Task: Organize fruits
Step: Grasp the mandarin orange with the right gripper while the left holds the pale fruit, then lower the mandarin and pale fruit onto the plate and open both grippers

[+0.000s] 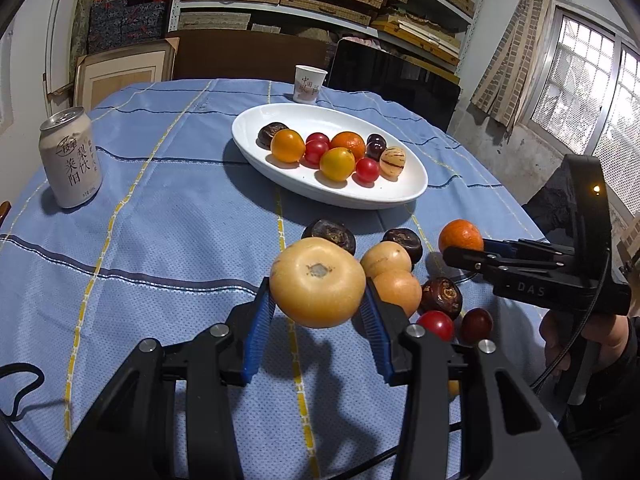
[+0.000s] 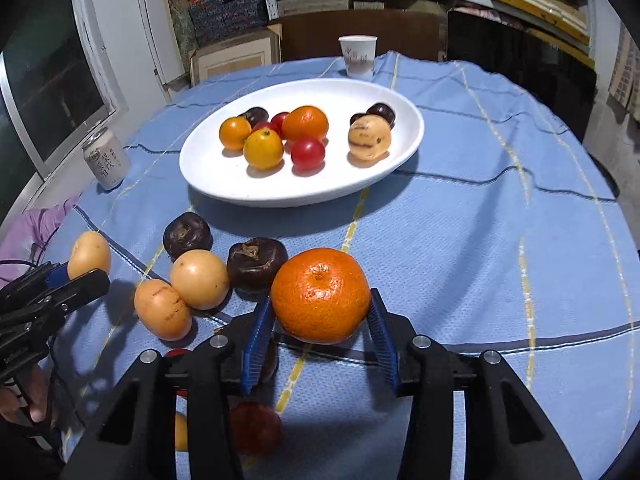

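Left claw (image 1: pixel 318 304) is clamped on a big tan fruit (image 1: pixel 318 282), blue pads pressed against both flanks, and the fruit sits raised above the blue cloth with its shadow under it. The fruit's bulk hides the fingertips and part of the pile behind it.

Over to the right claw (image 2: pixel 321 316): locked onto an orange mandarin (image 2: pixel 321 294), held just above the desk (image 2: pixel 480 240). From the left wrist view only the top of that mandarin peeks over the claw's black finger.

On the cloth, a loose cluster lies close to both claws: two tan fruits (image 2: pixel 199 279) touching each other, and two dark brown wrinkled ones (image 2: pixel 256 262) behind. Reddish fruits lie low under the right claw, blurred and half covered by its frame, so what kind they are is hard to call.

Farther back, the white oval dish (image 2: pixel 240 184) carries yellow, red, orange and dark fruits plus one speckled pale one (image 2: pixel 369 138); the dark ones at the back are mostly hidden behind their neighbours.

A drink can (image 1: pixel 71 156) stands upright to the left of the dish, and a paper cup (image 1: pixel 309 83) stands beyond the dish near the far edge.
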Available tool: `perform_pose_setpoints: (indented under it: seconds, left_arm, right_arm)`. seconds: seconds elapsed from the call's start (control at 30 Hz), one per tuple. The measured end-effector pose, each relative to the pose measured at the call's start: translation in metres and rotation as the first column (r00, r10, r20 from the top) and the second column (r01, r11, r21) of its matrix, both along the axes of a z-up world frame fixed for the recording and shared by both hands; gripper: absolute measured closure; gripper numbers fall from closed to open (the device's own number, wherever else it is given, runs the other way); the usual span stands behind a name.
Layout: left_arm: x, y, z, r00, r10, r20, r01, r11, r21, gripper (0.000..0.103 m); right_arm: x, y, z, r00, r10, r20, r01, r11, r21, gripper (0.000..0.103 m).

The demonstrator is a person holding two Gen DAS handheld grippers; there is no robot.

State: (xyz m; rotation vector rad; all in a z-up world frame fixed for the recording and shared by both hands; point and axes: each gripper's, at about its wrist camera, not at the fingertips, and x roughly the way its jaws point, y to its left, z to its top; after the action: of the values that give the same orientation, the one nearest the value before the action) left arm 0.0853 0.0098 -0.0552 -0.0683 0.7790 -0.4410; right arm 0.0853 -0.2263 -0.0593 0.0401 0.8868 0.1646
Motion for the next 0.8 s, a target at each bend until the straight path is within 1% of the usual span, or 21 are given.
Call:
perform_pose_setpoints:
  seconds: [0.2, 0.4, 0.67, 0.8]
  left_arm:
    - [0.0, -0.001, -0.001, 1.0, -0.002, 0.0, 0.002, 1.0, 0.007, 0.06]
    - [0.0, -0.009, 0.0, 1.0, -0.014, 0.002, 0.014, 0.999, 0.049, 0.06]
    - [0.004, -0.015, 0.009, 1.0, -0.012, 0.017, 0.011, 0.996, 0.092, 0.06]
    - [0.01, -0.016, 0.017, 1.0, -0.022, 0.014, 0.021, 0.997, 0.079, 0.06]
  right_arm:
    - [-0.009, -0.001, 0.004, 1.0, 0.002, 0.026, -0.002, 1.0, -0.008, 0.056]
    - [-0.016, -0.007, 0.013, 0.999, -0.002, 0.053, 0.002, 1.0, -0.01, 0.056]
    - [-0.013, -0.01, 0.03, 0.995, 0.004, 0.095, -0.002, 1.0, -0.026, 0.056]
    - [-0.01, -0.013, 0.039, 0.993, 0.002, 0.121, 0.002, 0.999, -0.032, 0.056]
